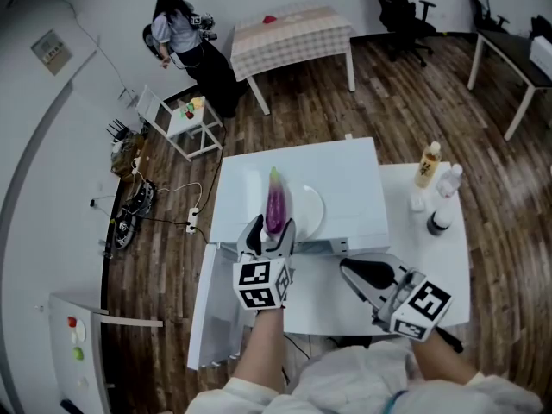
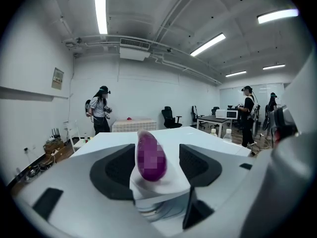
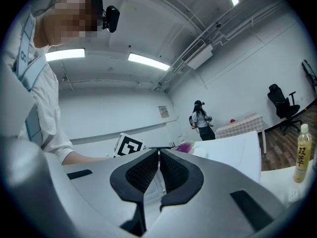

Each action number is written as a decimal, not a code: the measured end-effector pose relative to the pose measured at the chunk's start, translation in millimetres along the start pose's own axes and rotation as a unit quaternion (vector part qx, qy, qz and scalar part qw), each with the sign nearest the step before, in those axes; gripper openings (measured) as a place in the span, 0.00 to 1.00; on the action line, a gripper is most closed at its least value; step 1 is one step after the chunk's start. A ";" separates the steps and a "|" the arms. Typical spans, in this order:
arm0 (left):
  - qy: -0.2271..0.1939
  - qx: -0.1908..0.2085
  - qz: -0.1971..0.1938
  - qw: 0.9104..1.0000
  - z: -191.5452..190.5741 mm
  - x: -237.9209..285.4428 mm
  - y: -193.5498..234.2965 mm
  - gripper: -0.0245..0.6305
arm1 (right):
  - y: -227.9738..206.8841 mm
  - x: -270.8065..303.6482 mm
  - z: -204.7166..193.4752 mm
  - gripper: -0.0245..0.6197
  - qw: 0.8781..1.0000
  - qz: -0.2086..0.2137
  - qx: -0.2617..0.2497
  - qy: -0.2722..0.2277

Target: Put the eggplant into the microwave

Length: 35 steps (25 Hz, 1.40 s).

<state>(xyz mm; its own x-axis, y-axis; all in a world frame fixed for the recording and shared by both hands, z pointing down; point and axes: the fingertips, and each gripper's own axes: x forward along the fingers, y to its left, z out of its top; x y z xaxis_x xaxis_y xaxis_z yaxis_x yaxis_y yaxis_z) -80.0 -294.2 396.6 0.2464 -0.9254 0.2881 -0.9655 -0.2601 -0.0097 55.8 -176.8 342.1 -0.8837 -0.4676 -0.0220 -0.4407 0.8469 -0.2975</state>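
A purple eggplant [image 1: 276, 202] lies along the top of the white microwave [image 1: 345, 179], its near end on a white plate [image 1: 309, 210]. My left gripper [image 1: 272, 229] is open, one jaw on each side of the eggplant's near end. In the left gripper view the eggplant [image 2: 150, 156] stands between the dark pads [image 2: 119, 167] with a gap on both sides. My right gripper [image 1: 347, 267] hangs in front of the microwave, to the right, shut with nothing in it; its pads [image 3: 143, 171] meet in the right gripper view.
A white panel [image 1: 207, 313] juts out at the microwave's front left; I cannot tell whether it is the door. On the table's right side stand a yellow-labelled bottle [image 1: 429, 164], a clear bottle [image 1: 450, 179] and a dark-capped jar [image 1: 439, 222]. A person [image 1: 177, 28] stands far back by a checked table [image 1: 289, 33].
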 end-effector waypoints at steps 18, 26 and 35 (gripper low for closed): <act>0.052 0.022 0.018 0.998 -13.0 16.2 5.0 0.44 | -7.7 3.8 -0.9 0.09 1.000 0.004 0.007 0.000; 0.059 0.035 0.025 0.997 -14.4 16.8 6.2 0.38 | -8.0 4.6 -0.3 0.09 1.000 0.003 0.008 0.001; 0.058 0.028 0.020 0.998 -16.1 14.3 6.5 0.37 | -5.9 5.3 -2.5 0.09 1.000 0.007 0.008 0.004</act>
<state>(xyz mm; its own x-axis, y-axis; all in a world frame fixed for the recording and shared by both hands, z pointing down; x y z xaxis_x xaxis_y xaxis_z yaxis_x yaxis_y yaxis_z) -84.1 -304.8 416.1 0.1926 -0.8982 0.3952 -0.9675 -0.2410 -0.0762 53.3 -183.7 346.1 -0.8905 -0.4545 -0.0194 -0.4265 0.8490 -0.3120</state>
